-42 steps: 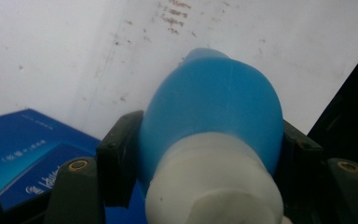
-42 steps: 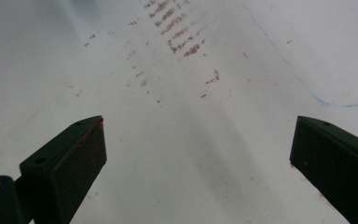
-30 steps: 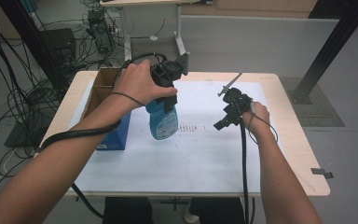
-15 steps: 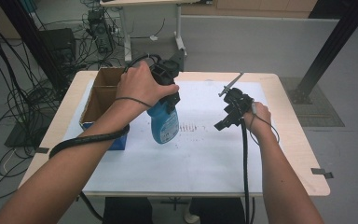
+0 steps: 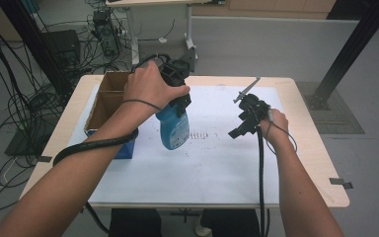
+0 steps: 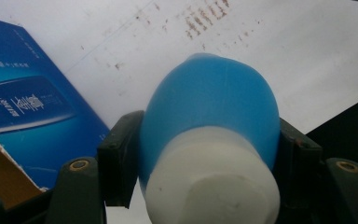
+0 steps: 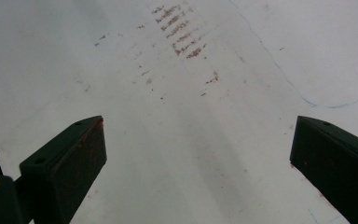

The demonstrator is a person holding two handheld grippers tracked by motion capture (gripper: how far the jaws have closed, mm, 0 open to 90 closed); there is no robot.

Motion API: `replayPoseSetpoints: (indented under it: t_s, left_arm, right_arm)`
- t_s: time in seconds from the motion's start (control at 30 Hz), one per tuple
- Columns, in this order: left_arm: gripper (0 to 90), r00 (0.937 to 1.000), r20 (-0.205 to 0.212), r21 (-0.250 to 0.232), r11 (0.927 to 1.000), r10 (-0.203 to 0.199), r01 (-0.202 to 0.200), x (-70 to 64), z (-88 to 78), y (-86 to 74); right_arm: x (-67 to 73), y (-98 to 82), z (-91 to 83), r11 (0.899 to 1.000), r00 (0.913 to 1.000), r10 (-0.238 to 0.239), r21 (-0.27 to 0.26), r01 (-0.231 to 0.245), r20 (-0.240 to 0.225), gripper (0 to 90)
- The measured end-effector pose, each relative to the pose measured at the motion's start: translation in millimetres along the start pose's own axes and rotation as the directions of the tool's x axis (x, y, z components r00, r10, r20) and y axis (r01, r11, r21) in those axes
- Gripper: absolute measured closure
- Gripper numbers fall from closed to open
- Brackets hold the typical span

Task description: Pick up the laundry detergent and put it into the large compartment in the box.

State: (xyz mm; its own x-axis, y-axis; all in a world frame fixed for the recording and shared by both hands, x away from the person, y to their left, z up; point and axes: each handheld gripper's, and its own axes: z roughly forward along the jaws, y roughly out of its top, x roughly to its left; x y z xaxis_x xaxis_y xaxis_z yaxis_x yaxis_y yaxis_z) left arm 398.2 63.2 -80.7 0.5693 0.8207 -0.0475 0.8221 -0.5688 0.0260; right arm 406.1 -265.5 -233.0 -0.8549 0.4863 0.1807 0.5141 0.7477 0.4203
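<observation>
High view has the left claw (image 5: 177,101) clamped on a blue bottle (image 5: 172,129), gripping it up by the white neck so the body hangs down and tilts a bit, lifted off the white sheet (image 5: 212,168) that covers the counter (image 5: 316,163). Left gripper view backs that up: the bottle (image 6: 209,135) sits snug between both black jaws, pads pressing on either side where blue meets the white cap end (image 6: 214,186), so the hold looks decent. The open cardboard box (image 5: 106,106) with its blue side is at about 9 o'clock from the bottle, just beside it, and I'd guess that's either where the bottle goes or where it came from, can't say which. The right claw (image 5: 242,126) is parked at 3 o'clock, well apart from the bottle, and right gripper view shows its jaws spread wide over the bare sheet (image 7: 182,140) with nothing between them. Tips for doing this bit well, imo: keep the squeeze steady since a smooth rounded bottle likes to slip or swing, move slow so the hanging body doesn't pendulum, and clear the box wall before going sideways. If it starts rotating in the grip, bring the right claw in under the base to steady it.
</observation>
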Motion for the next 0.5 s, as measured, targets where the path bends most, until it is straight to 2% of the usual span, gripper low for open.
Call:
replayPoseSetpoints:
  t_s: [0.27, 0.33, 0.4, 0.5]
  left_arm:
    - [36.1, 0.9998, -0.015, -0.009, 0.9999, -0.012, 0.012, 3.9, -16.2, -1.1]
    - [36.1, 0.9995, -0.015, -0.019, 0.9995, -0.027, 0.026, 6.7, -26.9, -2.9]
    - [36.2, 0.9995, -0.022, -0.016, 0.9996, -0.025, 0.024, 7.5, -34.5, -2.8]
    - [36.2, 0.999, -0.029, -0.019, 0.9993, -0.034, 0.033, 7.4, -41.8, -3.2]
  right_arm:
    - [-0.6, 1.6, 2.3, 1.0, 1.0, -0.008, 0.0, 0.008, -0.001, 3.5]
    - [-0.7, 2.6, 3.8, 1.0, 1.0, -0.007, 0.0, 0.007, -0.001, 3.5]
    - [-1.4, 3.4, 4.7, 1.0, 1.0, -0.007, -0.003, 0.007, -0.005, 3.5]
    - [-1.1, 5.0, 5.8, 1.0, 0.9999, -0.011, -0.001, 0.011, -0.004, 3.5]
